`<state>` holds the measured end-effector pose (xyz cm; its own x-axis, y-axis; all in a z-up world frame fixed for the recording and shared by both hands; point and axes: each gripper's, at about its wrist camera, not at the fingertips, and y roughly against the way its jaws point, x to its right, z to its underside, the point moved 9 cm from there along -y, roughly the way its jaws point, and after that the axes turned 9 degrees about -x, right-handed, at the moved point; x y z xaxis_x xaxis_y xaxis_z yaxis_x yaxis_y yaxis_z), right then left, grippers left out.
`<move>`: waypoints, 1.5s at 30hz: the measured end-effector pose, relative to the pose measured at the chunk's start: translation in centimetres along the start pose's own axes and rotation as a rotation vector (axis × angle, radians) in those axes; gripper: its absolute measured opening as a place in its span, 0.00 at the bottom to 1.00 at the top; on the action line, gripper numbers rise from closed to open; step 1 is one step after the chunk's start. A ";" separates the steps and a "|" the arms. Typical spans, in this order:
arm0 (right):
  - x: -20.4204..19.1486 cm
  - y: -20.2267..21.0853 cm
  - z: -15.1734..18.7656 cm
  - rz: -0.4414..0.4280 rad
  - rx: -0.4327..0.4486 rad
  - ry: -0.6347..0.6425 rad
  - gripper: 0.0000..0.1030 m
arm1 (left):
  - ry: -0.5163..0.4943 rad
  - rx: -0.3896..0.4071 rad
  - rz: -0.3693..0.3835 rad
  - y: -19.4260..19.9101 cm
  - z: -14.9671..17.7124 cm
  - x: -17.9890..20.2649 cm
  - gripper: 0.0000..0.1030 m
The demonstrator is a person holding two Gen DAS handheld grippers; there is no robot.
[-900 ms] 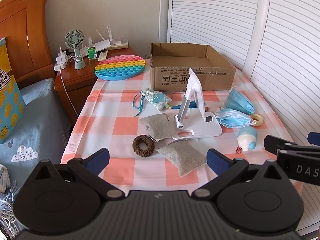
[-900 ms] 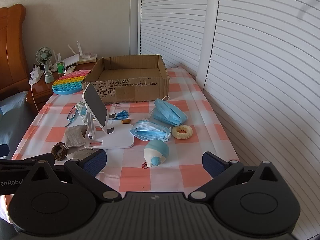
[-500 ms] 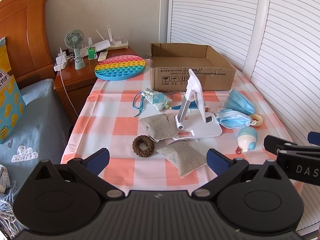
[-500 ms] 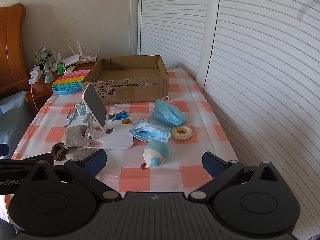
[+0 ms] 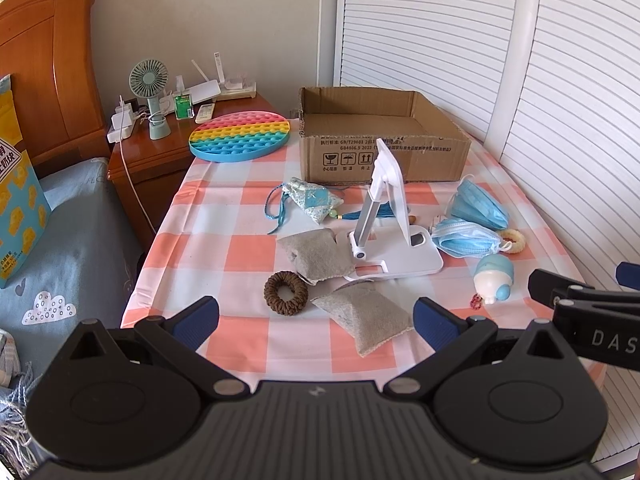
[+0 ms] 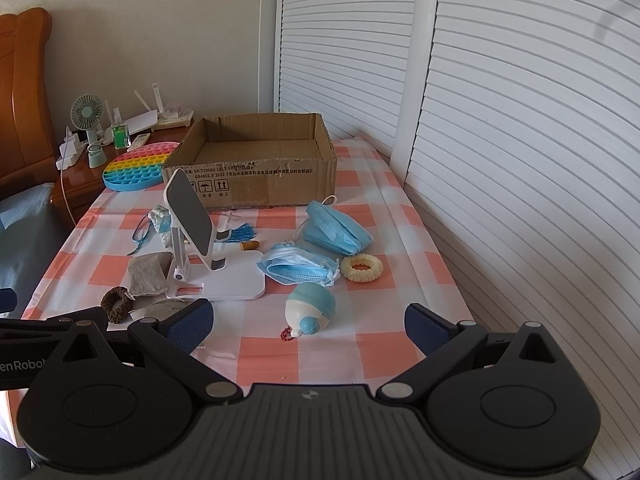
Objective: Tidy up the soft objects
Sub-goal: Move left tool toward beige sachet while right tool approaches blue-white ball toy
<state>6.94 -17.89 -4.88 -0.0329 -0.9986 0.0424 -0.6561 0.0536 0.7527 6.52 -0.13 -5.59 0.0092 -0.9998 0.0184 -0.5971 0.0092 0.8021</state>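
Soft things lie on the checkered table [image 5: 240, 336]: two grey sachets [image 5: 362, 318] [image 5: 316, 254], a brown scrunchie [image 5: 285, 293], a patterned pouch [image 5: 314, 200], two blue face masks [image 6: 298, 266] [image 6: 338, 228], a cream ring [image 6: 361, 267] and a blue-white squishy toy [image 6: 310, 308]. An empty cardboard box [image 5: 380, 142] stands at the back. My left gripper [image 5: 316, 318] is open and empty, above the near edge by the sachet. My right gripper [image 6: 306, 320] is open and empty, near the squishy toy.
A white phone stand [image 5: 386, 236] stands mid-table. A rainbow pop-it [image 5: 240, 134] lies at the back left. A nightstand [image 5: 160, 148] with a small fan [image 5: 150, 96] and a bed [image 5: 48, 240] are left; louvred doors [image 6: 500, 140] run along the right.
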 end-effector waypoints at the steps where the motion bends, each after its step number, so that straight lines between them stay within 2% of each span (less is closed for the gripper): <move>1: 0.0 0.0 0.0 0.000 0.000 0.000 1.00 | 0.000 0.000 0.001 0.0 0.0 0.0 1.00; 16: 0.2 -0.1 -0.4 -0.010 0.030 0.005 1.00 | -0.039 0.025 0.010 -0.4 -0.4 0.4 1.00; 26: 0.0 -0.7 -0.6 -0.097 0.103 0.047 1.00 | -0.102 0.036 0.017 -2.2 -0.1 -0.2 1.00; 36: 1.1 -4.0 0.9 -0.092 0.067 0.091 1.00 | -0.151 -0.010 0.071 -4.6 1.3 -0.1 1.00; 45: 1.0 -8.0 1.9 -0.099 0.041 0.108 1.00 | -0.178 -0.011 0.118 -5.5 1.8 0.3 1.00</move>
<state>10.75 -19.31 -12.06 0.1129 -0.9927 0.0416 -0.6823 -0.0470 0.7296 8.39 -0.55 -11.09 -0.2027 -0.9792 0.0074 -0.5770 0.1255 0.8070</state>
